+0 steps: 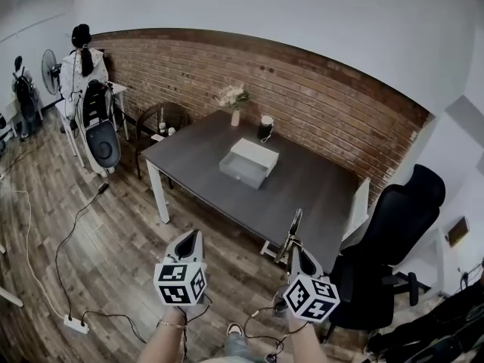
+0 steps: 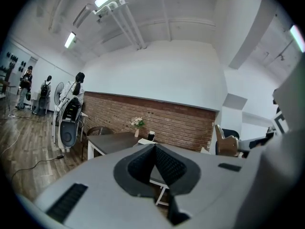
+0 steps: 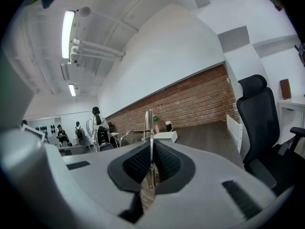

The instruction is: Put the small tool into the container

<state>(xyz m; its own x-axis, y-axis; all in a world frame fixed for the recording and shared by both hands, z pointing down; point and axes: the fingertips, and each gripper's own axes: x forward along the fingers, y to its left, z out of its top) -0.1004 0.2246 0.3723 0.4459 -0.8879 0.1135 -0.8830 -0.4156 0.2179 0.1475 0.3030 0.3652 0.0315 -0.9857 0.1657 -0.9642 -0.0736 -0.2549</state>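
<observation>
Holding the thin silver metal tool point(image 3: 148, 120) in the right gripper point(image 3: 150, 144); left gripper point(image 2: 155, 147) closed, empty. Not yet at the white open box point(image 1: 249, 162) in the middle of the dark desk point(image 1: 318, 184).

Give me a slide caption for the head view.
Right gripper clamps a thin metal tool, left gripper shut, both short of the dark table with the open white box.

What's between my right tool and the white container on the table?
Only bare dark tabletop lies between the right tool and the white container, as the head view shows.
</observation>
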